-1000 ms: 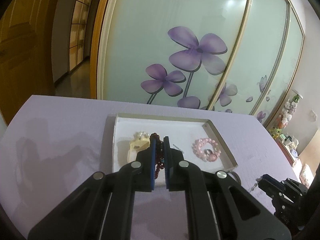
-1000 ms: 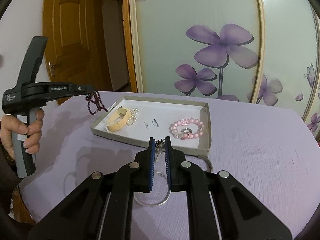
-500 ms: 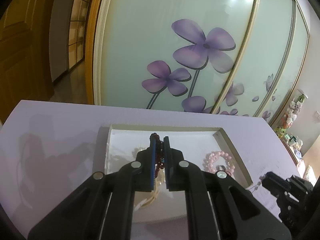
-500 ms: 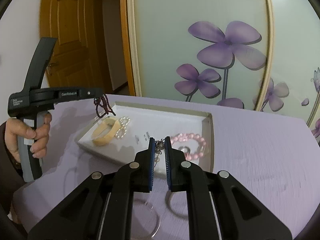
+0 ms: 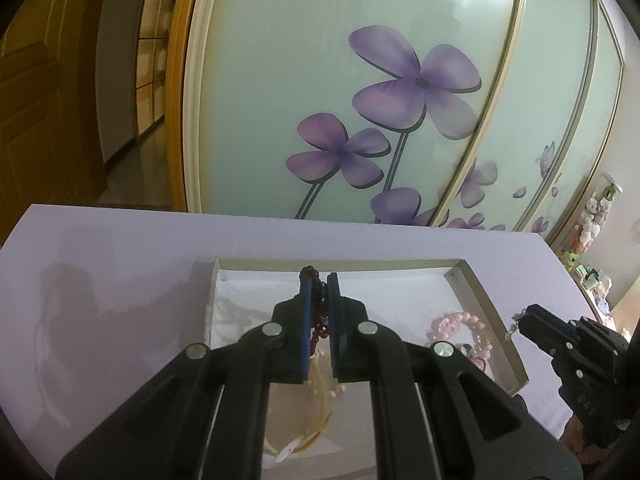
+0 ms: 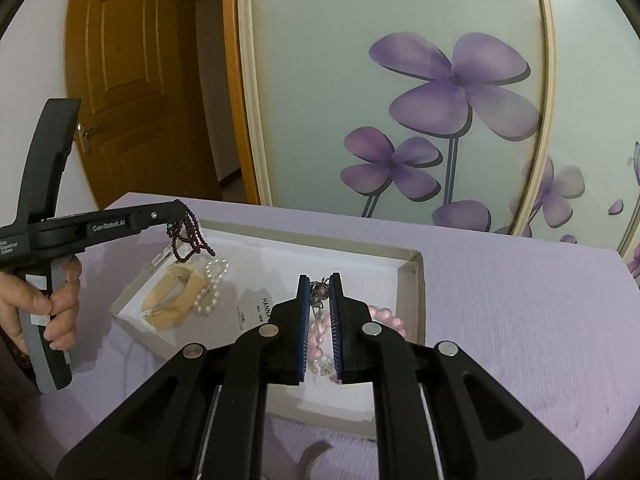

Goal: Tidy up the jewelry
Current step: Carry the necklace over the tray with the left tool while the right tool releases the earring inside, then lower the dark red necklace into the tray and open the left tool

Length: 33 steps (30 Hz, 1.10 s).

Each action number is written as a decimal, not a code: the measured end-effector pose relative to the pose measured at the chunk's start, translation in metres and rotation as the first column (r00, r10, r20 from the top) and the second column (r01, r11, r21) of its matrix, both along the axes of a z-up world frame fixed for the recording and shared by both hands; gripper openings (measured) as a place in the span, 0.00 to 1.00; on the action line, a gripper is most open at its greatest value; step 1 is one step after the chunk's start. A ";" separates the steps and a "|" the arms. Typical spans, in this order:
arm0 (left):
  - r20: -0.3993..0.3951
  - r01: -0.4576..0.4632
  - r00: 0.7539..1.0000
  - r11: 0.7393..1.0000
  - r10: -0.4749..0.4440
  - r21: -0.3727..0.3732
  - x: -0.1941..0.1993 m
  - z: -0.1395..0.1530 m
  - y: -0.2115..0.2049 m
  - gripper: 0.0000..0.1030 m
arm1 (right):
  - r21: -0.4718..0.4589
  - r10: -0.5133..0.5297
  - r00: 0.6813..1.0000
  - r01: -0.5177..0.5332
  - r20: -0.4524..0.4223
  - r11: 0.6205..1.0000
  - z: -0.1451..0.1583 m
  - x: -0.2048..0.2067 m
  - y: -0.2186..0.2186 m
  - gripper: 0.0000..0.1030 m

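A white shallow tray (image 6: 416, 280) lies on the purple table. Inside it are a cream bangle (image 6: 176, 300), a pearl bracelet (image 6: 210, 288) and a pink bead bracelet (image 6: 384, 316). My left gripper (image 5: 319, 280) is shut on a dark red bead string (image 5: 319, 312), which dangles above the tray's left part over the bangle. The right wrist view shows that string (image 6: 188, 240) hanging from the left gripper (image 6: 180, 208). My right gripper (image 6: 319, 284) is shut on a silver necklace with a grey bead charm (image 6: 318, 298), held over the pink bracelet (image 5: 460, 324) at the tray's right side (image 5: 476, 292).
A person's hand (image 6: 60, 304) grips the left gripper's handle at the table's left edge. Glass sliding doors with purple flowers (image 6: 452, 80) stand just behind the table. A wooden door (image 6: 120, 80) is at the left, and a shelf of small toys (image 5: 592, 220) at the far right.
Both grippers have moved forward over the tray with their jewelry. The red string now hangs above the bangle, and the silver necklace has left the table and hangs over the pink bracelet.
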<state>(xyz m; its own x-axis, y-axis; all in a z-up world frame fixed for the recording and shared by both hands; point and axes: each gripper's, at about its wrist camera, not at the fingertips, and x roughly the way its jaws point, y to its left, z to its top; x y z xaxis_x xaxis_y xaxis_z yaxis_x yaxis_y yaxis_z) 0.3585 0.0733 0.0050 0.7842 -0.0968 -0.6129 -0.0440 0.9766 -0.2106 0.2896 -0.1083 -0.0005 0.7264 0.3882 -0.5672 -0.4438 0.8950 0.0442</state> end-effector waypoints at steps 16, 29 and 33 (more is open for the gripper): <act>-0.013 0.011 1.000 1.000 -0.011 0.005 0.007 -0.009 -0.008 0.07 | 0.021 0.019 1.000 -0.019 -0.021 1.000 -0.006 -0.005 0.003 0.39; -0.033 0.013 0.999 1.000 -0.012 0.019 0.018 -0.017 -0.016 0.08 | 0.040 0.056 0.998 -0.055 -0.027 0.998 -0.006 -0.010 0.002 0.39; -0.042 0.014 0.999 1.000 -0.013 0.020 0.021 -0.021 -0.018 0.08 | 0.037 0.067 0.997 -0.066 -0.030 0.997 -0.008 -0.011 0.004 0.39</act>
